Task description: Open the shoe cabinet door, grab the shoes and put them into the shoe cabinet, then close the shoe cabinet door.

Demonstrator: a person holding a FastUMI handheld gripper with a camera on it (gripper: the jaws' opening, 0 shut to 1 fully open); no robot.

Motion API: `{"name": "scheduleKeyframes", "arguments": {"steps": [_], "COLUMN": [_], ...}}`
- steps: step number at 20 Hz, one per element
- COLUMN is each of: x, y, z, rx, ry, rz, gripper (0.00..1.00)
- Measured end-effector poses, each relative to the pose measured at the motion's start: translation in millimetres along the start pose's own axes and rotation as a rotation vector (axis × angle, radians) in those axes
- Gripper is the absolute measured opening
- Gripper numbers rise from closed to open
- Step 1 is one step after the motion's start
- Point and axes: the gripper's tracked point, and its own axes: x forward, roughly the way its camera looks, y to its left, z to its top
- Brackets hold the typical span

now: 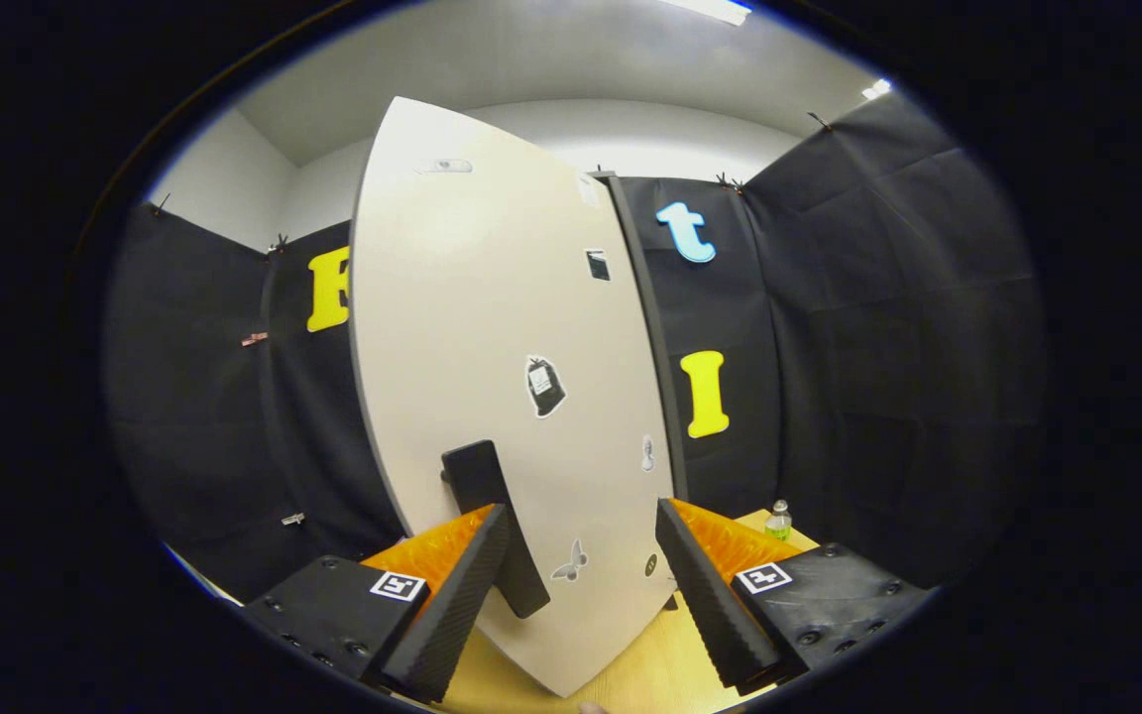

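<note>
The shoe cabinet door (pixel 492 317) is a tall pale panel with small stickers, standing just ahead of my fingers. Its black bar handle (pixel 477 476) runs down the door's lower left part, and its lower end passes behind my left finger (pixel 462 585). My gripper (pixel 583 508) is open, both fingers pointing at the door face with nothing between them but the panel. A dark vertical edge (pixel 645 327) of the cabinet runs along the door's right side. I cannot tell whether the door is ajar.
The cabinet stands on a light wooden surface (pixel 630 674) below the fingers. A small clear bottle with a green cap (pixel 778 519) sits on that surface beyond the right finger, near the black cloth wall (pixel 878 347).
</note>
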Motion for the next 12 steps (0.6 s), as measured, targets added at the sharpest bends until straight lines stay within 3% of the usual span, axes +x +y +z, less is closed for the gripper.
{"name": "scheduleKeyframes", "arguments": {"steps": [12], "x": [3.6], "y": [79.2], "z": [-16.5], "rx": [-0.063], "ry": [0.016], "rz": [0.103], "gripper": [0.97]}}
